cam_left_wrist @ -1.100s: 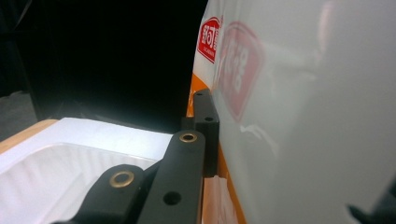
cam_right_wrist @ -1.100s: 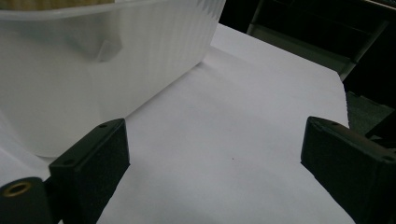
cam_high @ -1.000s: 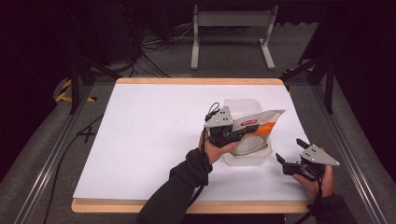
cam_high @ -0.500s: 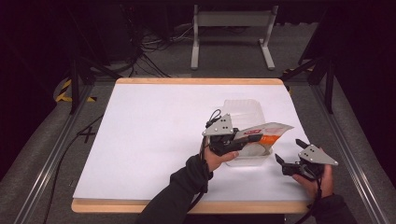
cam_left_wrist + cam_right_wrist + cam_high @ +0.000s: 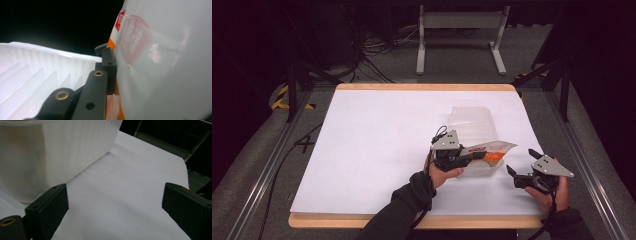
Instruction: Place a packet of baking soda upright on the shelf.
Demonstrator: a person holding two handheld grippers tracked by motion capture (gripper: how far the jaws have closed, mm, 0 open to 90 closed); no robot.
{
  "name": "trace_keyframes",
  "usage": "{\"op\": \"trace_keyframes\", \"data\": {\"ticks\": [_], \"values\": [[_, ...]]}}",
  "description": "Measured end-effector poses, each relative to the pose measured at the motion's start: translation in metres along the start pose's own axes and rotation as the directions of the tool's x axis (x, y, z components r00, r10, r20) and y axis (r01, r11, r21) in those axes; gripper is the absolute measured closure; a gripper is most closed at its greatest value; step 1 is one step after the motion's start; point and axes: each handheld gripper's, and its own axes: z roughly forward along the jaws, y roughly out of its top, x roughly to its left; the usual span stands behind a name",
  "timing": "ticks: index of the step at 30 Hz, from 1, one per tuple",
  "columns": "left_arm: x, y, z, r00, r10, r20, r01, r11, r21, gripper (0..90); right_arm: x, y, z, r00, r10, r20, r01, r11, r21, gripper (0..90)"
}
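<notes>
A white and orange snack packet [image 5: 490, 148] lies across the near end of a translucent ribbed plastic container [image 5: 473, 125] on the white table sheet. My left gripper [image 5: 468, 156] is shut on the packet's near end, low over the container's front rim. In the left gripper view the packet [image 5: 162, 62] presses against one black finger [image 5: 108, 62], with the container's ribbed wall [image 5: 37, 67] on the left. My right gripper [image 5: 520, 161] stands open to the right of the container, nothing between its fingers. In the right gripper view the container [image 5: 50, 150] sits just ahead on the left.
The white sheet [image 5: 377, 150] covers a wood-edged table [image 5: 362, 220]. Metal rails run along both sides, and a grey stand [image 5: 459, 35] with cables sits on the floor beyond the far edge.
My left gripper has come down with the packet, which now lies flatter and lower over the container. The right gripper has kept still.
</notes>
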Motion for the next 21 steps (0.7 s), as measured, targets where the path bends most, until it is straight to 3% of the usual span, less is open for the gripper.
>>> {"op": "trace_keyframes", "data": {"ticks": [16,21], "values": [[-0.006,0.006,-0.019,0.9948,0.057,-0.084,-0.055,0.9981,0.030,75.8,0.000,0.000,0.000,1.0000,0.000,0.002,0.000,1.000,-0.001,7.3],[-0.008,0.014,-0.026,0.9856,0.092,-0.142,-0.086,0.9951,0.050,67.9,0.000,0.000,0.000,1.0000,-0.001,0.002,0.001,1.000,-0.003,7.3]]}}
